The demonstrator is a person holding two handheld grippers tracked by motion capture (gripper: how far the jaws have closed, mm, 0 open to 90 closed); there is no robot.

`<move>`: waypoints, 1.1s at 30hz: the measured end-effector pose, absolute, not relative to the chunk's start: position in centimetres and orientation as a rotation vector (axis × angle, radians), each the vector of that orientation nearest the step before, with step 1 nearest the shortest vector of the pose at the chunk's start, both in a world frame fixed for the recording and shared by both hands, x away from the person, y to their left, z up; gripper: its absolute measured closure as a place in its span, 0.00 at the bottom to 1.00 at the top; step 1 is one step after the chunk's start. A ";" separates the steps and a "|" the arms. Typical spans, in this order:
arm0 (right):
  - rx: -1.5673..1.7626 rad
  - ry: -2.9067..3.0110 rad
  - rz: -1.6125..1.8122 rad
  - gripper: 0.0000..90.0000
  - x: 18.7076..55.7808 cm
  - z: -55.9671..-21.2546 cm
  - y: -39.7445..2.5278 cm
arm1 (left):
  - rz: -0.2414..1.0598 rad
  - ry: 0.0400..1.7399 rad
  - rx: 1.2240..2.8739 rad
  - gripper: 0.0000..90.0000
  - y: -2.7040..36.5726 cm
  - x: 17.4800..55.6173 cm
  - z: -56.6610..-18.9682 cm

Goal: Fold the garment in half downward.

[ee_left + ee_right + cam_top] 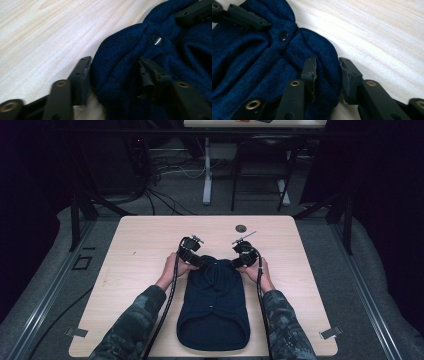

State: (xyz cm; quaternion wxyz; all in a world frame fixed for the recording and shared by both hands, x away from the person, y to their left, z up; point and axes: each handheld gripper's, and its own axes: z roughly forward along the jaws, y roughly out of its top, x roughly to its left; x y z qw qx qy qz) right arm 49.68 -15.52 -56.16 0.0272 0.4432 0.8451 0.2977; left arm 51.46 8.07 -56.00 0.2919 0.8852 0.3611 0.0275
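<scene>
A dark blue knitted garment (215, 310) lies on the light wooden table (145, 245), its far end bunched between my two grippers. My left gripper (201, 262) is at the far left corner. In the left gripper view its jaws (116, 72) stand wide apart with the fabric's edge (120, 62) between them. My right gripper (235, 262) is at the far right corner, and its jaws (327, 72) are pinched on a thick fold of the knit (325, 57). A small dark button (158, 40) (283, 35) sits on the gathered cloth between them.
Bare wood lies on both sides of the garment and beyond it. There is a small round hole (241, 228) near the table's far edge. Metal clips (77, 332) (331, 332) stick out at the near corners. Desk legs and cables stand on the floor behind.
</scene>
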 end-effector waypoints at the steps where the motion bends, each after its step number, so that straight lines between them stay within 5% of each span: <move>1: 1.361 2.618 0.919 0.78 49.7 -56.2 -15.6 | 0.068 0.964 2.352 0.57 8.1 51.4 -56.0; 12: 1.243 2.572 0.872 0.84 48.6 -56.0 -14.4 | 0.097 0.917 2.362 0.81 7.8 50.9 -56.1; 21: 1.052 2.547 0.764 0.85 47.6 -55.5 -13.7 | 0.315 0.794 2.439 0.85 6.4 49.2 -55.4; 33: 0.884 2.415 0.766 0.85 45.2 -53.4 -14.4 | 0.407 0.703 2.354 0.85 6.4 47.6 -53.2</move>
